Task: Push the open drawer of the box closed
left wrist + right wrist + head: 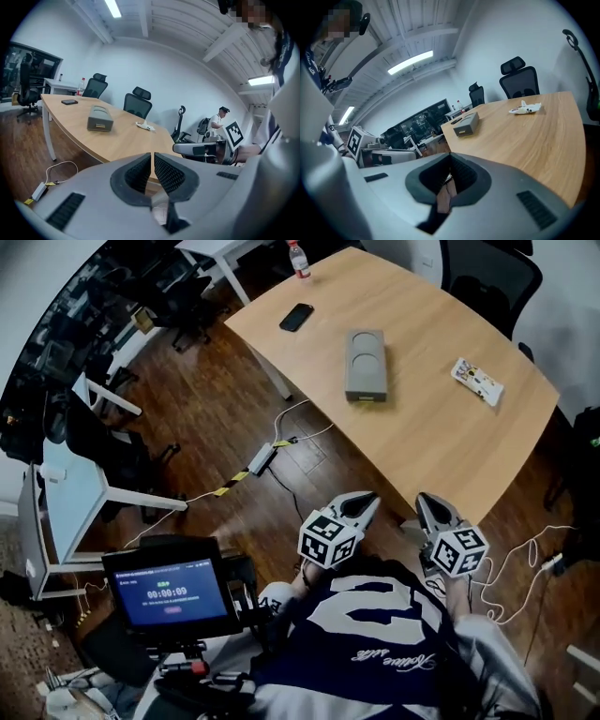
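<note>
Left gripper (362, 506), right gripper (431, 508): jaws pressed together on nothing, held side by side just off near edge of table (441, 460).
Box (366, 362): mid-table, well apart from both; drawer (367, 397) end facing grippers, extent of opening too small to judge.
Bottle (298, 259): far corner, top cut off.
Phone (296, 317): beyond box.
Packet (477, 381): right of box.
</note>
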Available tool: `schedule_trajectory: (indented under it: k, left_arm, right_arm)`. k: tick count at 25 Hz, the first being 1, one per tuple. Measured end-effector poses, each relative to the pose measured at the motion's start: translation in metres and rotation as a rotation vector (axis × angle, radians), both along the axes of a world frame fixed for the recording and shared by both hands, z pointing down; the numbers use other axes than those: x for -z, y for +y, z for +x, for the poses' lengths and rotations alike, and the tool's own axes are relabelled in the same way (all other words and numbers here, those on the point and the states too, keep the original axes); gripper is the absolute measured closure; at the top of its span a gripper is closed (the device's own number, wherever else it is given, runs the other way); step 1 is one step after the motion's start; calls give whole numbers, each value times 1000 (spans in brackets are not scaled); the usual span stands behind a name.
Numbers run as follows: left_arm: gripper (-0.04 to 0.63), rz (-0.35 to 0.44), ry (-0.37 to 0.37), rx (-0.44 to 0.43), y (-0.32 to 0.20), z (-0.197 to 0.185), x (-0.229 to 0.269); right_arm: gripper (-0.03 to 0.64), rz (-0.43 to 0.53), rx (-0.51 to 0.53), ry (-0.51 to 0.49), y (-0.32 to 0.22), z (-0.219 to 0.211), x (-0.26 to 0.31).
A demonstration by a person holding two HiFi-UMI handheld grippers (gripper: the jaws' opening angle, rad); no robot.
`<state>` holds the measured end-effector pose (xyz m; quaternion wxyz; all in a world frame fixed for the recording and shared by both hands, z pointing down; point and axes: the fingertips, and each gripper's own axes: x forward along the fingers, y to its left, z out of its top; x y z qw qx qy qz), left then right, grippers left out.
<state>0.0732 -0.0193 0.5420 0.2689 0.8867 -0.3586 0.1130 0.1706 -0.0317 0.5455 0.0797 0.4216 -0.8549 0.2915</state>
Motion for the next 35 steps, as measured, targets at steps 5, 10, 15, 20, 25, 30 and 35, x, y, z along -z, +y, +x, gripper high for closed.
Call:
schedule_trajectory:
  k: [5, 10, 15, 20, 25, 30, 35]
  left_arm:
    - [569, 2, -26, 29, 39, 10, 0]
    - [569, -5, -67, 72, 69, 8, -1]
    - [569, 3, -109, 93, 85, -3, 0]
    - [569, -4, -128, 120, 93, -24, -1]
    - [569, 7, -131, 123, 101, -52, 6]
    - [569, 1, -121, 159, 120, -107, 12]
    - [569, -28, -79, 223, 133, -156, 8]
  right_arm:
    - [618, -3, 25, -23, 34, 10, -4]
    - [618, -10, 89, -43, 64, 3, -11]
    - [618, -5, 147, -75, 75, -20, -13]
    - [618, -5, 165, -84, 83, -38, -11]
    - [618, 1, 142, -85, 87, -59, -6]
    - [618, 11, 122, -98, 101, -103, 3]
    - [618, -1, 127, -71, 119, -137, 3]
